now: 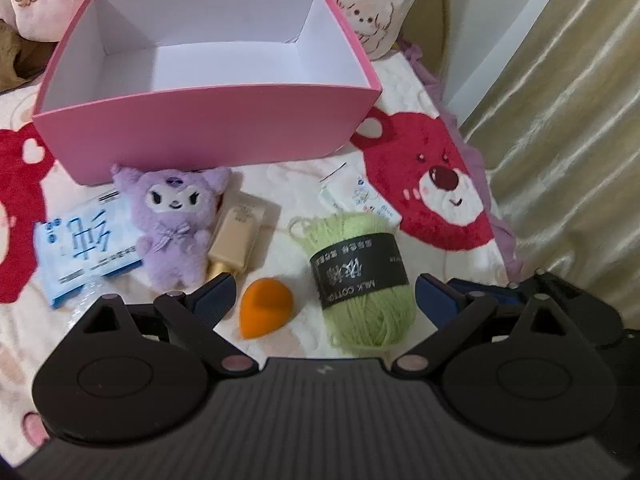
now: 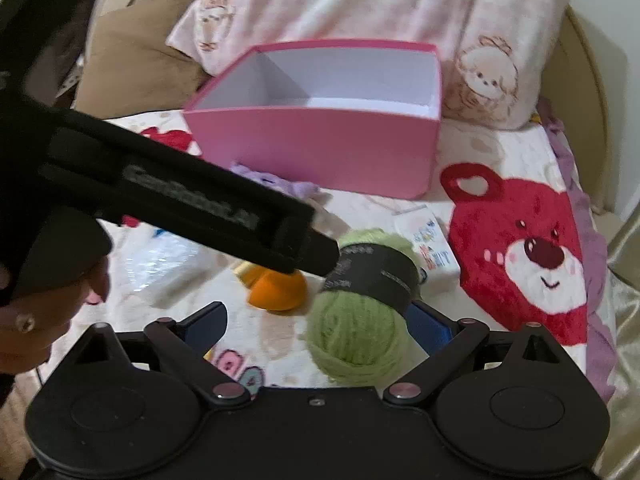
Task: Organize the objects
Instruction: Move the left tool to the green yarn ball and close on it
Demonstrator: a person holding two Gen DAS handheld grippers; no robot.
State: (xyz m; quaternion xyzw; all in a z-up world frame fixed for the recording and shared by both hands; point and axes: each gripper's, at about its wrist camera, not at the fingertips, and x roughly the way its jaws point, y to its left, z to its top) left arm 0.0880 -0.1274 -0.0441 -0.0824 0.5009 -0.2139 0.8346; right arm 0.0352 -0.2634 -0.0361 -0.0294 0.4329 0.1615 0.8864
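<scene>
An empty pink box (image 1: 208, 120) stands open on the bed; it also shows in the right wrist view (image 2: 320, 148). In front of it lie a blue tissue pack (image 1: 86, 248), a purple plush (image 1: 172, 224), a beige tube (image 1: 236, 236), an orange sponge (image 1: 266, 308), a green yarn ball (image 1: 360, 280) and a small white packet (image 1: 360, 196). My left gripper (image 1: 324, 296) is open, its jaws either side of the sponge and yarn. My right gripper (image 2: 316, 328) is open around the yarn ball (image 2: 360, 340). The left gripper's black body (image 2: 180, 204) crosses the right wrist view.
The bedspread carries red bear prints (image 1: 440, 188). Pink pillows (image 2: 360, 12) lie behind the box. A brown cushion (image 2: 132, 64) sits at the back left. A gold curtain (image 1: 568, 120) hangs beyond the bed's right edge.
</scene>
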